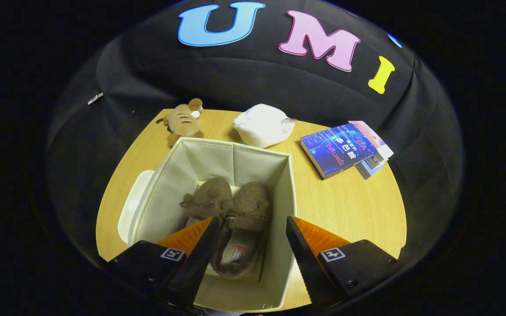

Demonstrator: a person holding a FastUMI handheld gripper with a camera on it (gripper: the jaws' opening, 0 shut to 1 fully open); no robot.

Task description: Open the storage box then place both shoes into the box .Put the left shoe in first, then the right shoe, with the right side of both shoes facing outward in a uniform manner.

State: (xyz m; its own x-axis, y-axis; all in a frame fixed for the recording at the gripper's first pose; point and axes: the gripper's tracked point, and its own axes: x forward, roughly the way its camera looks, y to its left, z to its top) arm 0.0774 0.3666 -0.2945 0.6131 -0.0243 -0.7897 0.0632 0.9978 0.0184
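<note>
A round, light wooden tabotop would be wrong to call bare: your tabletop [349, 206] carries the open fabric storage box [281, 206] as its central thing, with black cloth hanging behind as the booth's wall. Inside the box you see both brown slippers lying side by side on its floor, toes pointing away from you. The left slipper [207, 199] is partly hidden behind one finger of your tongs; the right slipper [246, 219] shows its pale insole and a small bow on the upper. Your tongs [251, 239] hang over the near rim of the box, fingers spread wide apart and holding nothing, with the right slipper showing in the gap between them. Against the box's left wall, on the tabletop, lies a white lid [132, 204]. Beyond the box's far left corner you have a brown plush toy [182, 120], and beyond its far wall a white cushion-like bundle [264, 125]. To the right of the box, well apart from it, sits a small stack of books [345, 149], a blue-covered one on top.
</note>
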